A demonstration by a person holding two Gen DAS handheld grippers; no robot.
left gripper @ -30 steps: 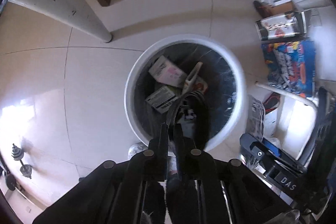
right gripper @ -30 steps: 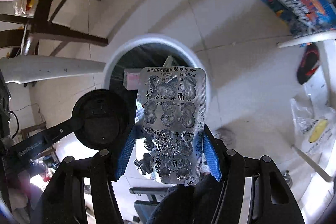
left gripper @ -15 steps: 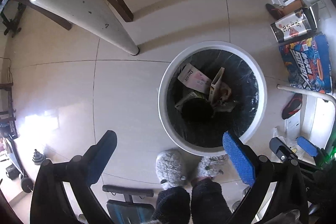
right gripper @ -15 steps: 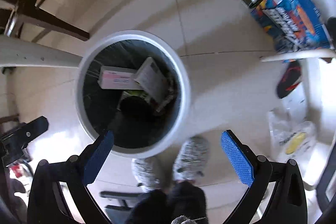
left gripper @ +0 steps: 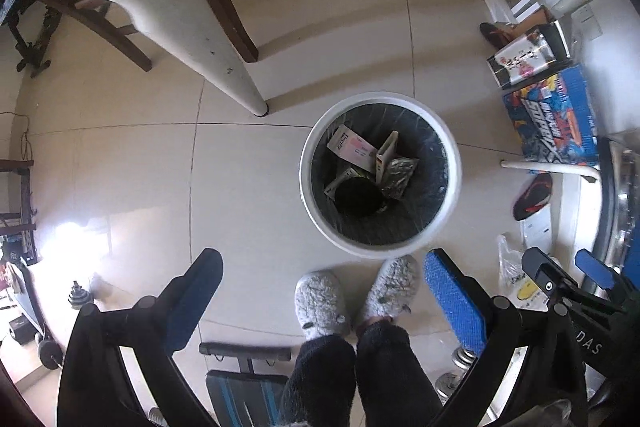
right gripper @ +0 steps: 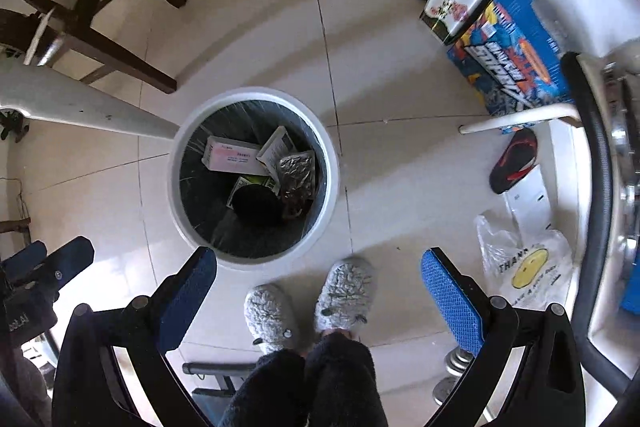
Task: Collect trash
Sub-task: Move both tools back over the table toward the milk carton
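Note:
A white round bin (left gripper: 450, 151) (right gripper: 330, 163) with a dark liner stands on the tiled floor below both grippers. Inside lie a pink-and-white box (left gripper: 352, 149) (right gripper: 232, 155), a silver blister pack (left gripper: 398, 173) (right gripper: 297, 175), a black round lid (left gripper: 357, 197) (right gripper: 258, 205) and other cartons. My left gripper (left gripper: 322, 291) points down with its blue pads wide apart and nothing between them. My right gripper (right gripper: 318, 287) is likewise open and empty, high above the bin's near edge.
A person's grey fuzzy slippers (left gripper: 320, 303) (right gripper: 344, 291) stand just in front of the bin. A white table leg (left gripper: 224, 67) and dark chair legs (right gripper: 120, 59) are to the upper left. Blue boxes (left gripper: 556, 119), a plastic bag (right gripper: 524, 271), a sandal (right gripper: 514, 159) and dumbbells (left gripper: 460, 359) crowd the right.
Both grippers opened and rose away from the bin. The left one let go of the black lid and the right one of the blister pack; both now lie in the bin.

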